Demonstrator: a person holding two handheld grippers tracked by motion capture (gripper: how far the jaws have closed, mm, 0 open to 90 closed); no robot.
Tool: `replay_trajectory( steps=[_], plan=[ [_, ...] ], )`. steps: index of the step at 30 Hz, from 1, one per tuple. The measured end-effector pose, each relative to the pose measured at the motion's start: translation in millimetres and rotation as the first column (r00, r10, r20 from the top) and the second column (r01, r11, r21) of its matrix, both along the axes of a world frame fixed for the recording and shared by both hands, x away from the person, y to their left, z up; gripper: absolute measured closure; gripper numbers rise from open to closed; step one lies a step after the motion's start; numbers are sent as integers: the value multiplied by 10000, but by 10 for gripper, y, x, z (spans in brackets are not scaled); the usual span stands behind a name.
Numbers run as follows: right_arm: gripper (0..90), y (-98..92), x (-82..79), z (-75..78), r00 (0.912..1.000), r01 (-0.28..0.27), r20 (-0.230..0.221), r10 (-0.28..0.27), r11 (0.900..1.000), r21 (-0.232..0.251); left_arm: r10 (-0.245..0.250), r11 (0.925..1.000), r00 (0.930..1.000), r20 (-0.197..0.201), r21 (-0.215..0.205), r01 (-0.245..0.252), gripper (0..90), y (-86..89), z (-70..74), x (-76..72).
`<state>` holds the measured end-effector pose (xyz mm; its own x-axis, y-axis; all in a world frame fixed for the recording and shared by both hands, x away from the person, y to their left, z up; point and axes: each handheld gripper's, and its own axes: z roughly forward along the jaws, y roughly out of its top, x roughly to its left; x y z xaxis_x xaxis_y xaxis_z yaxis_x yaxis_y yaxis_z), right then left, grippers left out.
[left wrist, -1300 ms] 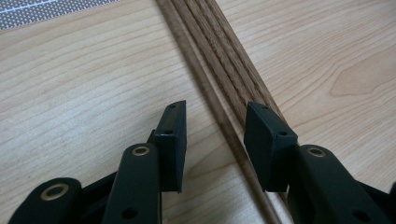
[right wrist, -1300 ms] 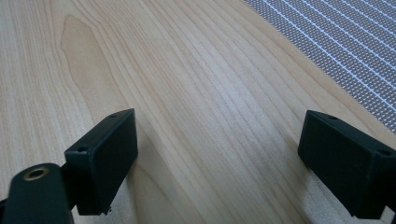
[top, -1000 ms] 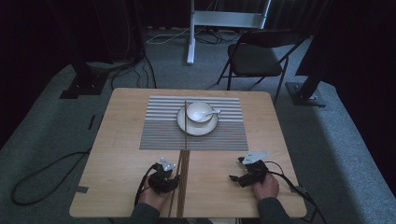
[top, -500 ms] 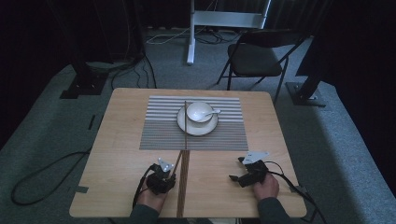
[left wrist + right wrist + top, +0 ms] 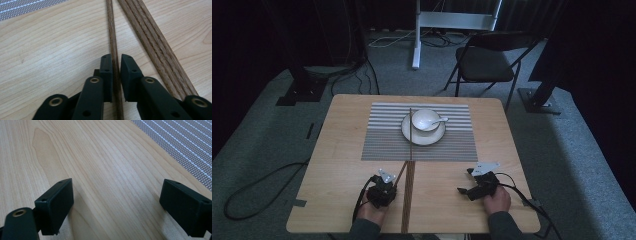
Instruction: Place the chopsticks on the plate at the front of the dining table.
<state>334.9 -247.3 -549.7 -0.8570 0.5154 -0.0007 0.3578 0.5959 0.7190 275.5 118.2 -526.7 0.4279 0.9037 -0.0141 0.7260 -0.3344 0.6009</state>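
My left gripper lies low on the wooden table, and its jaws have just been closing on a single brown chopstick, which runs straight between the pads. In the high view the left gripper sits at the near left, with that chopstick slanting away from it. A bundle of wooden sticks lies just to its right. My right gripper is open over bare table; in the high view the right gripper rests at the near right.
A grey striped placemat covers the table's far half. On it stands a white saucer with a white bowl and a spoon. Another chopstick lies across the saucer's left side. A folding chair stands beyond the table.
The left gripper's jaws have narrowed around the chopstick. Both hands have kept their places.
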Motion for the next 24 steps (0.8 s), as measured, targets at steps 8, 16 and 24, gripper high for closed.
replay_trajectory(
  steps=[8,16,24],
  plan=[
    [113,0,0,0,10000,-1,0,1,10000,0,84,9999,10000,-49,-86,-84,840,25,1,10],
    [113,0,0,0,10000,1,-1,-1,10000,2,173,9998,9998,-23,-71,-173,842,49,16,10],
    [113,0,0,1,10000,11,-12,-11,10000,2,222,9993,9995,221,-299,-215,842,61,97,-9]
  ],
)
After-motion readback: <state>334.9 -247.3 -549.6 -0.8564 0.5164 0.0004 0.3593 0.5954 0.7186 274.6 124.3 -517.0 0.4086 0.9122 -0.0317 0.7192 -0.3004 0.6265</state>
